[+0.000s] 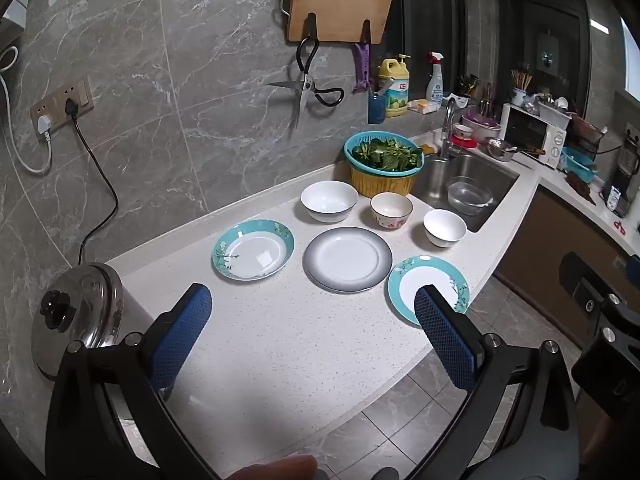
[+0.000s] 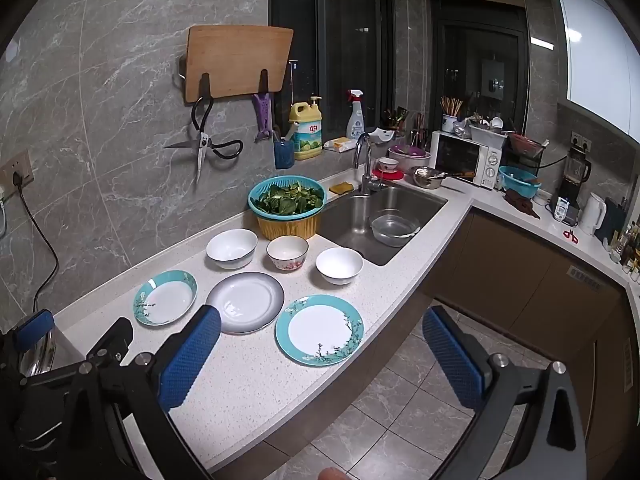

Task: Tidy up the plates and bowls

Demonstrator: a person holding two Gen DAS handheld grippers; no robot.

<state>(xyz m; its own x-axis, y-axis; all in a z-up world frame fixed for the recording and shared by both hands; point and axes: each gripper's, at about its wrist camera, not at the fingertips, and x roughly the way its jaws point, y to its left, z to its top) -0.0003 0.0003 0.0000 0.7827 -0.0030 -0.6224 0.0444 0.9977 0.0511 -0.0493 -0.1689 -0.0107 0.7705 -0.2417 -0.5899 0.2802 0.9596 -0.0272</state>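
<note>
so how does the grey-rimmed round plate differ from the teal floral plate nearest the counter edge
The grey-rimmed round plate has a plain smoky grey border; the teal floral plate has a teal rim with blossom branches. The grey plate sits mid-row between the two teal plates; the teal one lies by the counter's front edge, nearer the right gripper. Both are empty, white-centred and flat on the counter.

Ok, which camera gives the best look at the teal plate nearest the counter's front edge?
The right wrist view: the teal plate lies whole and unobstructed between the fingers. In the left wrist view, that plate is partly hidden behind one blue finger.
</note>
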